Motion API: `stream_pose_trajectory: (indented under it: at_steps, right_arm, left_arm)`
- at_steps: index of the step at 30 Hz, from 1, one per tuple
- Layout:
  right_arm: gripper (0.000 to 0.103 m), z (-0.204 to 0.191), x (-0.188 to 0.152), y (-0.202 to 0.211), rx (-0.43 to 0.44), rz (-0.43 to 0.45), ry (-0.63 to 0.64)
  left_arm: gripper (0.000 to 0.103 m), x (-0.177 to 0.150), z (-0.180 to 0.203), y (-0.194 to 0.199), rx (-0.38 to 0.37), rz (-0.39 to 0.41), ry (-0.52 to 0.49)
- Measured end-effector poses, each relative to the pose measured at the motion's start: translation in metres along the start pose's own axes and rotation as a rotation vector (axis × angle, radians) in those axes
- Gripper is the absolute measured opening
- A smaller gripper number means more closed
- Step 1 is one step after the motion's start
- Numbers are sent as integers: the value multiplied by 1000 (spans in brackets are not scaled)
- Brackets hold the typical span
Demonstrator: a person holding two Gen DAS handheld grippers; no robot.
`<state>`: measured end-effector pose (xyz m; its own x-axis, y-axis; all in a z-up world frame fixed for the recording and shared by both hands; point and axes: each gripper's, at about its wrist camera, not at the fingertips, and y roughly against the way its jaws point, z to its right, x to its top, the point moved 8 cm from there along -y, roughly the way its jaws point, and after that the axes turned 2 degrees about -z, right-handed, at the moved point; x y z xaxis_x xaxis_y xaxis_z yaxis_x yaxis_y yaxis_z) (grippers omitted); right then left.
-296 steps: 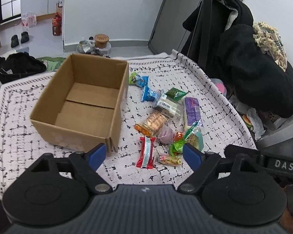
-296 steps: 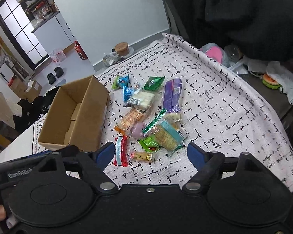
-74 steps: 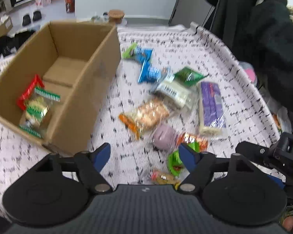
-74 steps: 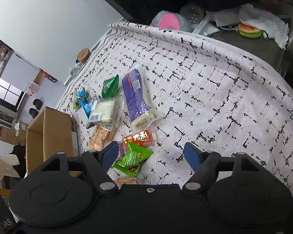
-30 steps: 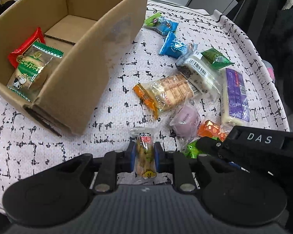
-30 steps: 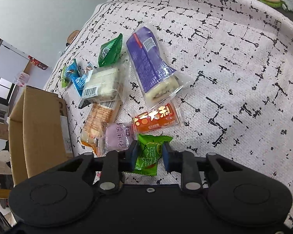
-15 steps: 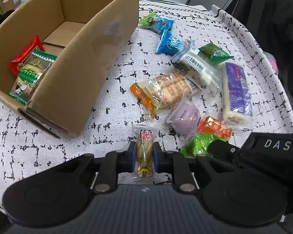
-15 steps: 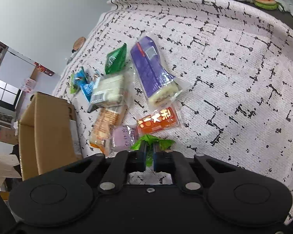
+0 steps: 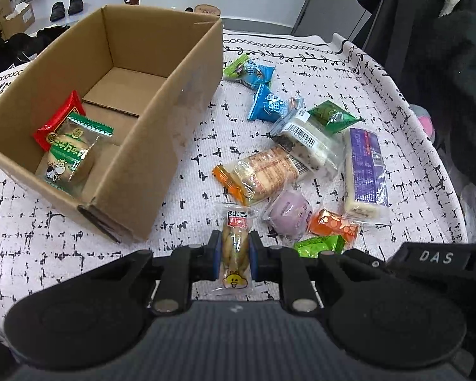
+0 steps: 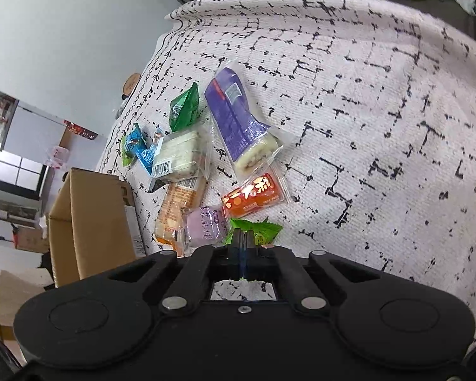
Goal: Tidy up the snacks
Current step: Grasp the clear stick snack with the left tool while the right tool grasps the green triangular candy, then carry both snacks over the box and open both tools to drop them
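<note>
We see a white tablecloth with black dash marks covering the table. On its left side sits an open cardboard box, its long axis running away from the left wrist camera. Two things lie in the box at its near end: a red packet against the left wall and a clear, green-trimmed biscuit pack overlapping it.

To the right of the box the loose snacks lie in a cluster. The largest is a purple-wrapped cake roll, lying lengthwise away from us. Just left of it lies a clear pack with a barcode, with an orange cracker pack angled below it.

Our left gripper is clamped on a small clear stick-snack packet, whose long axis points straight ahead between the fingers, the red label at the far end. It sits just off the near corner of the box.

Our right gripper is pinched nearly closed on a small green candy packet, beside a purple mochi and an orange packet.
</note>
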<state>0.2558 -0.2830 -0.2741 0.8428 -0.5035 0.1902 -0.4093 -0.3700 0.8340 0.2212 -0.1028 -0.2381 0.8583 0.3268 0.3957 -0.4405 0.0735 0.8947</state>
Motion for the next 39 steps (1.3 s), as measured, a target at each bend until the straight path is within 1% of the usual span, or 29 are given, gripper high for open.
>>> stream_pose_trajectory:
  at_steps: [1,2,3,5,11,13,17,19,21,25,28,31,39]
  right_arm:
    - [12,1,0,-1,-9,-9,-8]
    - [28,1,0,-3,-12,-12,-13]
    - [38,1,1,-3,-15,-7,-17]
    - [38,-2,3,-6,-21,0,-8]
    - [38,-6,2,-27,-52,-49,2]
    - [38,-5,3,-34,-84,-49,7]
    - [37,-7,0,-41,-110,-41,46]
    - [34,-9,-2,-44,-113,-41,58]
    - [26,-11,-3,-45,-101,-46,65]
    - [24,-16,-5,-38,-114,-12,93]
    - [23,-20,-3,-28,-92,20,97]
    - [23,-26,-2,-16,-54,42,104]
    - [23,-49,6,17,69,138,151]
  left_arm:
    - [16,0,0,0,0,3,1]
    - [16,0,-1,0,-2,4,5]
    - [16,1,-2,0,-6,4,9]
    - [16,2,-3,-2,-12,1,14]
    - [16,6,-9,-11,-27,-19,23]
    - [16,7,-10,-14,-33,-27,20]
    - [16,8,-13,-20,-42,-44,24]
    - [16,9,-14,-21,-47,-48,27]
    - [16,9,-15,-21,-50,-48,30]
    - [16,8,-16,-18,-55,-45,31]
    - [16,7,-15,-13,-57,-41,30]
    - [16,9,-12,-3,-55,-19,13]
    - [16,23,-6,28,-50,45,-13]
